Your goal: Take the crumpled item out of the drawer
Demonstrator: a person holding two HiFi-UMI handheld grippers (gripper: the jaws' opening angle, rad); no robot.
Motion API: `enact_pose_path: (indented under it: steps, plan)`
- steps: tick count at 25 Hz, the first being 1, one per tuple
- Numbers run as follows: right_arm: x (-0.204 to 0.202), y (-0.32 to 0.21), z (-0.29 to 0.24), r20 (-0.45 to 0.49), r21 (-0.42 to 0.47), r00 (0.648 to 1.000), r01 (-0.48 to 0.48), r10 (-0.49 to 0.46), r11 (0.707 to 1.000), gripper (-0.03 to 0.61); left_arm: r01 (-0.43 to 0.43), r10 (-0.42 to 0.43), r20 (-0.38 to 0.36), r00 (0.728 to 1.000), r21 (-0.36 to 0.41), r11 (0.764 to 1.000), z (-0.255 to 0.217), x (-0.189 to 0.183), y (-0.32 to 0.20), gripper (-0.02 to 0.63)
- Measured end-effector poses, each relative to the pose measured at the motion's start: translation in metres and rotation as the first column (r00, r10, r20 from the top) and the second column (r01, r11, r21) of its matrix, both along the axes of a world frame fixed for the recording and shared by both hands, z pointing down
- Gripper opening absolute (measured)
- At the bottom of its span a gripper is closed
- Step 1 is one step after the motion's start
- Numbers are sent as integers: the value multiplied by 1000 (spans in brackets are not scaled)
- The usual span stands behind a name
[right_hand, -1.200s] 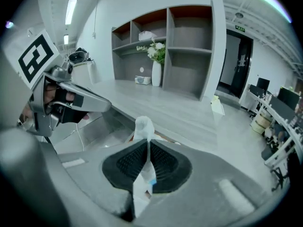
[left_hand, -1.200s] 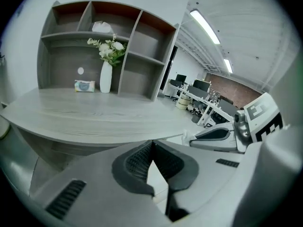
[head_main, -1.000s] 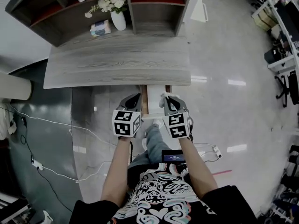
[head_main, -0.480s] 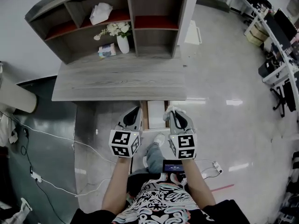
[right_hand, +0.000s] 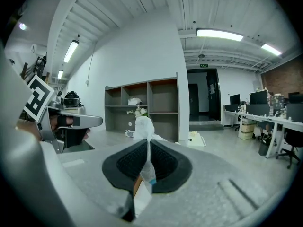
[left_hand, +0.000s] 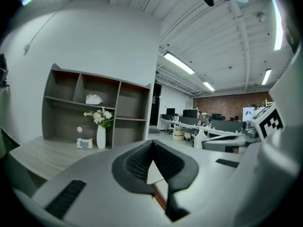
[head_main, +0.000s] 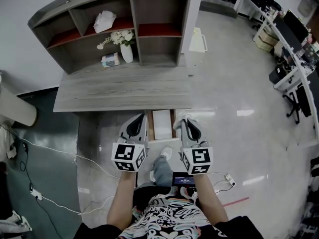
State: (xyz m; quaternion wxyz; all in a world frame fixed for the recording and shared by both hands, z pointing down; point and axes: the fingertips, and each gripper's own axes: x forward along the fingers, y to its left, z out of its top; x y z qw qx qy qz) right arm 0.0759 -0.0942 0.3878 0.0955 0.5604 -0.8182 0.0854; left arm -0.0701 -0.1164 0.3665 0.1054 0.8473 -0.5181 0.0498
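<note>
A white crumpled item [right_hand: 143, 126] sticks up from between the jaws of my right gripper [right_hand: 147, 143], which is shut on it. In the head view the item [head_main: 179, 116] shows as a pale wad at the tip of the right gripper [head_main: 182, 120], just right of the open drawer [head_main: 162, 133]. The drawer juts out from under the front edge of the grey wooden desk [head_main: 122, 91], and its inside looks pale and bare. My left gripper [head_main: 141, 117] hangs beside the drawer's left edge. Its jaws [left_hand: 151, 143] are shut with nothing between them.
A shelf unit [head_main: 132, 31] stands at the back of the desk with a vase of white flowers [head_main: 125, 46], a tissue box [head_main: 110, 59] and a white wad [head_main: 104, 20]. Cables [head_main: 50, 133] and a power strip [head_main: 229, 177] lie on the floor. The person's leg [head_main: 162, 168] is below the drawer.
Both grippers have drawn back from the desk toward the person. The right one has moved from over the drawer to its right side, still holding the white item.
</note>
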Motion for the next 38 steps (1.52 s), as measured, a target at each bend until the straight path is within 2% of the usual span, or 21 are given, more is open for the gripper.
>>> enact_pose_path:
  steps: [8,16,38]
  plan:
    - [-1,12,5,8,-8,1000,-14,14,1000,23,-3,3,5,1000,6,1000,-2,-1,10,7]
    - [3,13,15,-8,-54,999,-31,31,998,21,3,-2,7,1000,-20,1000,9,-4,12,6]
    - [-8,12,24,-13,-62,1000,-29,29,998,21,-19,17,-16,1000,-72,997,27,-12,9,8]
